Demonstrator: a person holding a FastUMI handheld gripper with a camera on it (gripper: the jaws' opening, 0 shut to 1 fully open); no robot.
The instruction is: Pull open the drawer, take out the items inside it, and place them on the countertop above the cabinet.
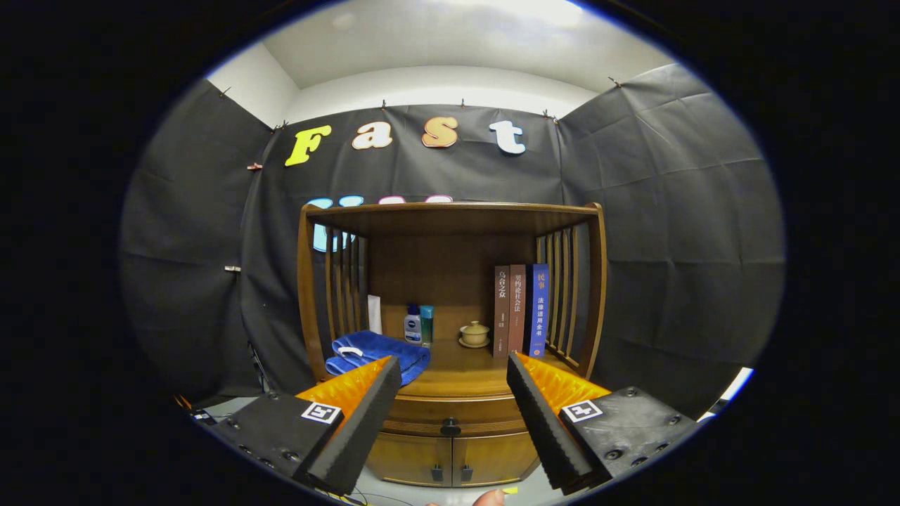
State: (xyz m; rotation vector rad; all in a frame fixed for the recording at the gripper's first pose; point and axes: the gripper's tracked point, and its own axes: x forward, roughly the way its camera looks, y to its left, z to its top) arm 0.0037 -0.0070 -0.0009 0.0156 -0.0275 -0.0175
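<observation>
Gripper view places your gripper [453, 393] with fingers spread apart, holding nothing, well short of the cabinet. Between them sits the drawer [450, 409], closed, its knob [450, 426] untouched. Every step remains; the countertop [464, 365] awaits the items.

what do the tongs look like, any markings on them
The tongs have two long wedge-shaped fingers with ribbed, sawtooth inner faces. Each finger is mounted on a blocky base with screw holes. A square black-and-white tag sits on top of each base, the left tag and the right tag. No cables are visible on them.
</observation>
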